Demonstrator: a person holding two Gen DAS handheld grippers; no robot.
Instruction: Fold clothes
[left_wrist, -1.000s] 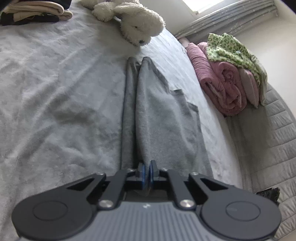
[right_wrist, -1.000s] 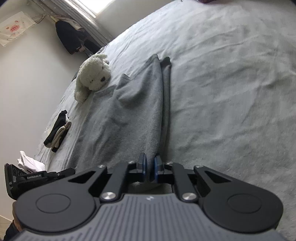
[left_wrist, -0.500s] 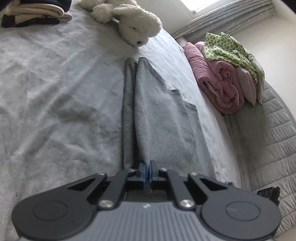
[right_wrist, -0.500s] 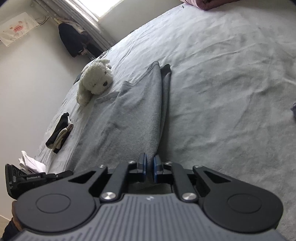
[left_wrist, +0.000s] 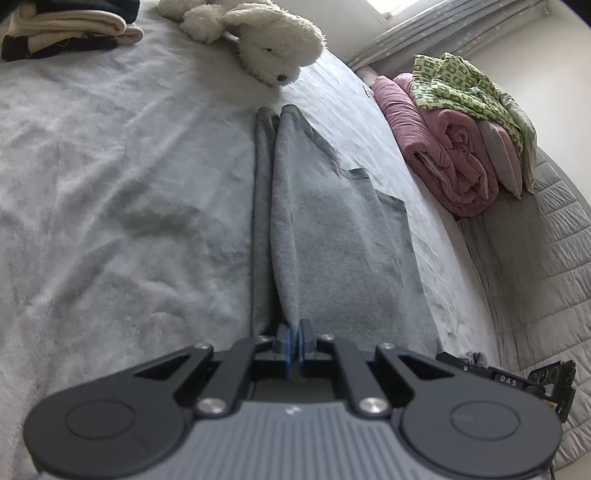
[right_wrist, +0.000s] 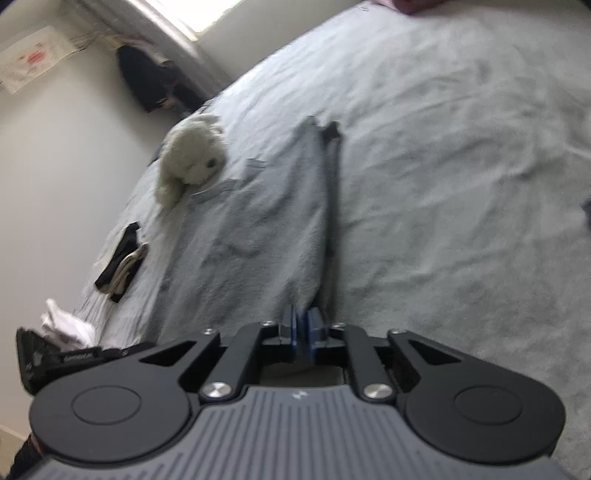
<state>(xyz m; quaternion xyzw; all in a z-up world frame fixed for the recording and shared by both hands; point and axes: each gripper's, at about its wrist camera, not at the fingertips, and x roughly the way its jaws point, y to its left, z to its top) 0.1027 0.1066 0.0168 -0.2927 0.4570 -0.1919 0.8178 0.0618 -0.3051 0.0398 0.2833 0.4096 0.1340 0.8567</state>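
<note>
The grey garment (left_wrist: 332, 236) lies stretched out long on the bed (left_wrist: 110, 192), its far end pointing toward the white stuffed dog (left_wrist: 269, 48) and stopping just short of it. Compared with a second ago the cloth looks more drawn out and flatter, with the doubled edge running in a straight dark line away from the dog. The left gripper (left_wrist: 294, 345) is clenched on the near hem, its blue pads pinched tight on the fabric, as it was a moment back. The right gripper (right_wrist: 303, 332) has begun to change: its jaws are opening, and a slightly wider gap shows between the pads than before, though the near edge of the garment is still between them. That side's view is blurred, so I cannot say whether the cloth has slipped free yet. My guess is that the lengthwise fold is laid down and the right side is letting go, with the next fold likely bringing the near end toward the dog.
</note>
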